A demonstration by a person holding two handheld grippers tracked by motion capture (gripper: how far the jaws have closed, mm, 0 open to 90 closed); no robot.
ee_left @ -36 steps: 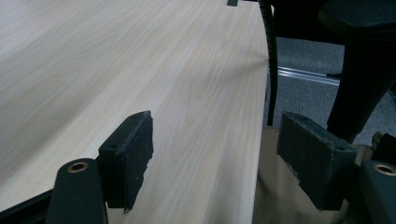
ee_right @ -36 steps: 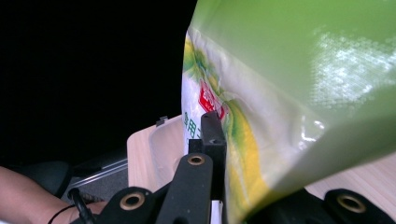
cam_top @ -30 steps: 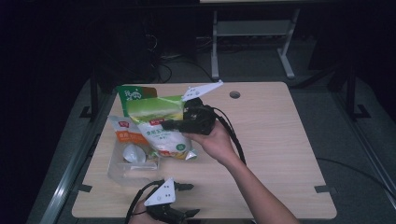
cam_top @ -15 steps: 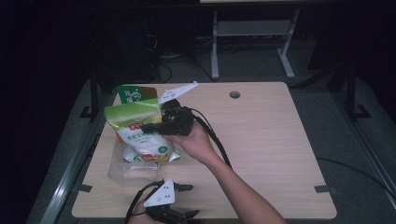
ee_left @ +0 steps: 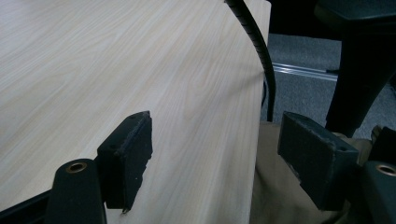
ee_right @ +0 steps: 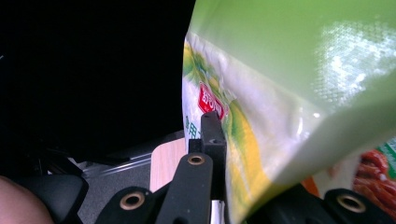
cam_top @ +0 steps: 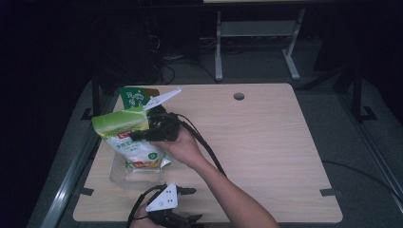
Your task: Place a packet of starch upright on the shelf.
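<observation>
A green and white food bag (cam_top: 127, 137) with a yellow picture hangs over the left part of the table, and my right gripper (cam_top: 142, 135) is shut on its right edge. In the right gripper view the bag (ee_right: 289, 93) is very close; one black jaw of the right gripper (ee_right: 224, 140) presses against it and the other is hidden behind it. The bag's lower end reaches a clear plastic container (cam_top: 119, 175). My left gripper (cam_top: 192, 205) rests at the table's front edge. Its jaws stand wide apart, and the left gripper (ee_left: 215, 154) has nothing between them.
A second green package (cam_top: 135, 96) lies at the back left of the wooden table (cam_top: 266, 142). A packet with red sausages printed on it (ee_right: 373, 168) sits under the bag. The right gripper's cable (ee_left: 261, 56) runs across the table's near edge. A round hole (cam_top: 238, 96) is near the far edge.
My right gripper has carried the bag to the left and slightly down, from mid-table to above the clear container. The left gripper has stayed in place.
</observation>
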